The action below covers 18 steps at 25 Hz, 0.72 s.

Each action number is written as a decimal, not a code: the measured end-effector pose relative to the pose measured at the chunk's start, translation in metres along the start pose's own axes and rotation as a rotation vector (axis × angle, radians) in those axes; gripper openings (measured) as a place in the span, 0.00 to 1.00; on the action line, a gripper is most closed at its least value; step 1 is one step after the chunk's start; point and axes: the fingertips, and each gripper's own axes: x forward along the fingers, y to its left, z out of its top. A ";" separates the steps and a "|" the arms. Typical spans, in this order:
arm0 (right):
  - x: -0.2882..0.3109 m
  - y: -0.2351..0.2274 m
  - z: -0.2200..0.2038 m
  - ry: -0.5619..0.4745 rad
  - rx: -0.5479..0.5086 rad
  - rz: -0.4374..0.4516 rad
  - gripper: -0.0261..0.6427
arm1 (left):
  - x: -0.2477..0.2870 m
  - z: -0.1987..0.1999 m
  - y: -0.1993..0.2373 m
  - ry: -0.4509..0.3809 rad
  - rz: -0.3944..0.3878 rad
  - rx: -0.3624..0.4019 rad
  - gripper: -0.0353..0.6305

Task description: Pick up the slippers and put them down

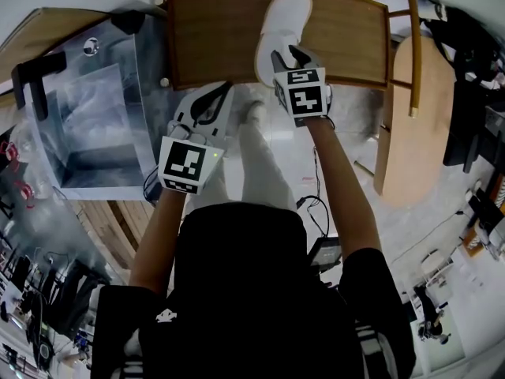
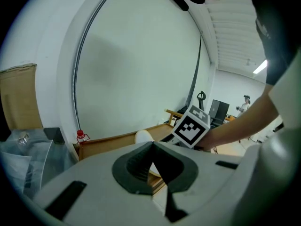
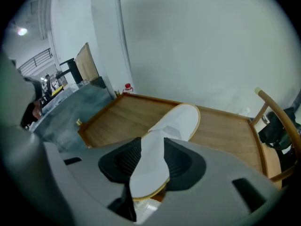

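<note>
Right claw point(image 3: 151, 144) stands wide, with 1 white slipper point(image 3: 181, 119) running up between its 2 pads. The pads sit beside the slipper's narrow waist and do not visibly squeeze it. In the right gripper view the slipper lies flat on the table point(image 3: 225, 131), heel at the near rim in the lower centre, toe toward the upper centre and the wall. In the head view the right claw point(image 1: 288, 54) is at upper centre, over the slipper's point(image 1: 286, 18) heel.

Left claw point(image 2: 151, 147) has its tips together with nothing in it. In the head view this claw point(image 1: 225, 89) is lower left of the right one, at the table's point(image 1: 213, 38) near rim.

Bare wood lies open on both sides of the slipper, more of it at frame left. A raised rim runs along every visible edge. A clear bin point(image 1: 95, 125) stands just beside the left edge, and a chair point(image 1: 414, 54) just beside the right edge.
</note>
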 end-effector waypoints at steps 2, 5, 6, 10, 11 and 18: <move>0.009 -0.001 -0.002 0.018 -0.004 -0.012 0.26 | 0.002 -0.003 0.003 0.005 0.005 -0.004 0.06; 0.021 -0.003 -0.007 0.039 -0.009 -0.028 0.28 | 0.005 -0.008 0.005 0.014 0.008 -0.012 0.06; 0.025 -0.004 -0.008 0.046 -0.010 -0.032 0.28 | 0.006 -0.010 0.005 0.017 0.008 -0.015 0.06; 0.037 -0.003 -0.009 0.068 -0.018 -0.037 0.29 | 0.008 -0.016 0.008 0.025 0.015 -0.010 0.06; 0.039 -0.002 -0.011 0.075 -0.020 -0.038 0.29 | 0.009 -0.017 0.007 0.028 0.017 -0.008 0.06; 0.042 -0.003 -0.013 0.092 -0.021 -0.052 0.23 | 0.011 -0.021 0.009 0.028 0.024 -0.022 0.06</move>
